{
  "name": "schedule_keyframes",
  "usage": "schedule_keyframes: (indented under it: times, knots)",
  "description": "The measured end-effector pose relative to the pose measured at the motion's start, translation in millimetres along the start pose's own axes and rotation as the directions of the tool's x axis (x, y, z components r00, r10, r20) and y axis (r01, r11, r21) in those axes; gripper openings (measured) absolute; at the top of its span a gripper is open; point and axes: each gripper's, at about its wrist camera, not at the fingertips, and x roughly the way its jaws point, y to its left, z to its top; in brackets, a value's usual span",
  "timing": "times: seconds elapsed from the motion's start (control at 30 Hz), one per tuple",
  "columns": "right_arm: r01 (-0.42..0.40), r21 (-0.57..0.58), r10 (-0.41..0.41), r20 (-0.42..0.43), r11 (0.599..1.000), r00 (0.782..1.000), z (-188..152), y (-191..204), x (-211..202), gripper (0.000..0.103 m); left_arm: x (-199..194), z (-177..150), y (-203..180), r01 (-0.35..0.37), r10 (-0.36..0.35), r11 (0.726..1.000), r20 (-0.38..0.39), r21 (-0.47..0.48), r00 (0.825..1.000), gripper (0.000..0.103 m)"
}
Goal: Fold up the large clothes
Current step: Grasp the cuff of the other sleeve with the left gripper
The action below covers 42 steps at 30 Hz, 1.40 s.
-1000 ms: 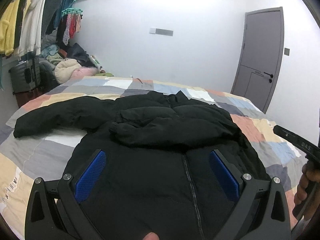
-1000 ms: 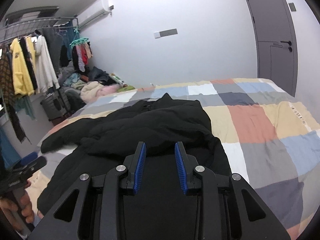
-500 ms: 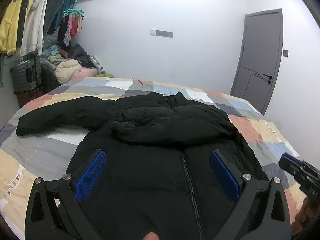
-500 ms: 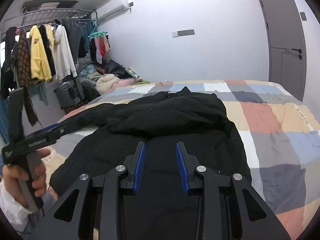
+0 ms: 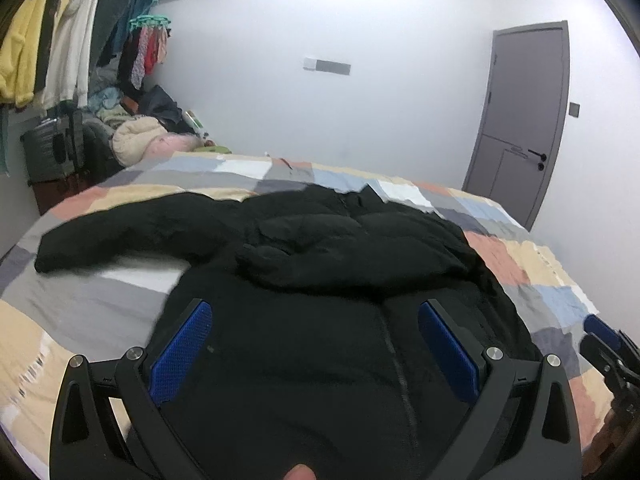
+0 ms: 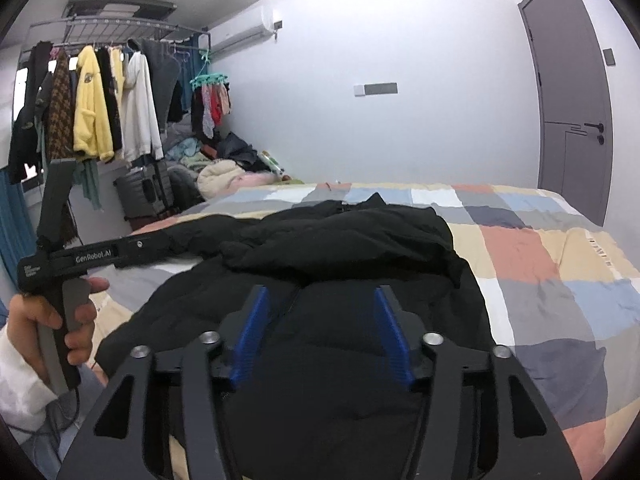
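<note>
You have one black padded jacket [image 5: 320, 320] lying front-up in the middle of the patchwork bed cover [image 5: 520, 256], zip toward you. One sleeve [image 5: 340, 256] is folded across the chest; the other sleeve [image 5: 132, 236] stretches out flat to the left.

Your left gripper [image 5: 314, 344] hangs above the jacket's lower front, its two blue pads [image 5: 182, 352] wide apart with nothing between them. Your right gripper [image 6: 322, 334] is spreading its jaws over the same front panel, gripping nothing.

Only the right wrist view shows your left hand [image 6: 52, 320] on its handle and the full clothes rail [image 6: 100, 100]. Both views show one grey door [image 5: 524, 112], one suitcase [image 6: 146, 196] and a heap of laundry [image 6: 224, 168] beside the bed.
</note>
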Motion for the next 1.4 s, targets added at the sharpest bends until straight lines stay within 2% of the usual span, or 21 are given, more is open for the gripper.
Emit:
schedule_keyframes:
  times: [0.23, 0.33, 0.4, 0.5, 0.63, 0.7, 0.8, 0.9, 0.97, 1.13, 1.23, 1.4]
  knots:
    - [0.014, 0.011, -0.014, 0.036, 1.000, 0.999, -0.7, -5.9, -7.9, 0.070, -11.6, 39.8, 71.4, -0.034, 0.034, 0.997, 0.003, -0.075, 0.999, 0.103]
    - [0.016, 0.019, -0.017, 0.038, 1.000, 0.999, -0.4, -7.6, -7.1, 0.079, -19.3, 58.1, 122.6, -0.022, 0.026, 0.984, 0.024, -0.177, 0.999, 0.103]
    - [0.018, 0.019, -0.019, 0.036, 1.000, 0.999, -0.6, -8.0, -5.7, 0.082, -21.5, 72.5, 161.0, -0.049, 0.055, 0.973, 0.022, -0.225, 0.998, 0.103]
    - [0.023, 0.022, -0.023, 0.028, 0.999, 0.999, -1.3, -6.4, -3.2, 0.092, -15.2, 83.7, 212.8, -0.075, 0.077, 0.957, -0.003, -0.281, 0.997, 0.103]
    - [-0.010, 0.027, 0.010, 0.002, 1.000, 1.000, -2.4, -0.2, 4.8, 0.102, 1.3, 70.9, 295.6, -0.098, 0.076, 0.895, -0.069, -0.436, 0.995, 0.103]
    - [-0.006, 0.014, 0.007, -0.013, 1.000, 1.000, -2.7, 4.0, 9.7, 0.103, 13.5, 56.5, 335.0, -0.116, 0.077, 0.854, -0.098, -0.507, 0.992, 0.103]
    - [-0.002, -0.005, 0.002, -0.038, 1.000, 0.999, -4.5, 10.6, 17.4, 0.103, 29.7, 34.0, 382.7, -0.094, 0.048, 0.771, -0.090, -0.630, 0.995, 0.102]
    - [-0.003, 0.011, 0.004, -0.077, 1.000, 0.997, -7.4, 12.9, 28.1, 0.103, 49.6, 16.1, 418.6, -0.072, 0.035, 0.705, -0.068, -0.706, 0.997, 0.102]
    - [0.003, 0.033, 0.000, -0.098, 0.999, 0.995, -8.3, 13.5, 33.7, 0.103, 64.3, 6.7, 436.0, -0.055, 0.020, 0.673, -0.055, -0.738, 0.998, 0.102]
    - [0.051, 0.100, -0.038, -0.130, 0.994, 0.991, -3.4, 9.8, 50.6, 0.103, 115.4, -9.5, 478.5, -0.061, 0.016, 0.610, -0.065, -0.790, 0.998, 0.101]
    - [0.076, 0.158, -0.054, -0.140, 0.985, 0.989, 1.8, 3.3, 61.8, 0.103, 140.7, -13.9, 502.8, -0.083, 0.041, 0.592, -0.072, -0.801, 0.997, 0.101]
    - [0.149, 0.227, -0.113, -0.167, 0.962, 0.980, 6.5, -14.6, 80.1, 0.103, 176.8, -20.2, 538.4, -0.095, 0.086, 0.528, -0.058, -0.844, 0.995, 0.095]
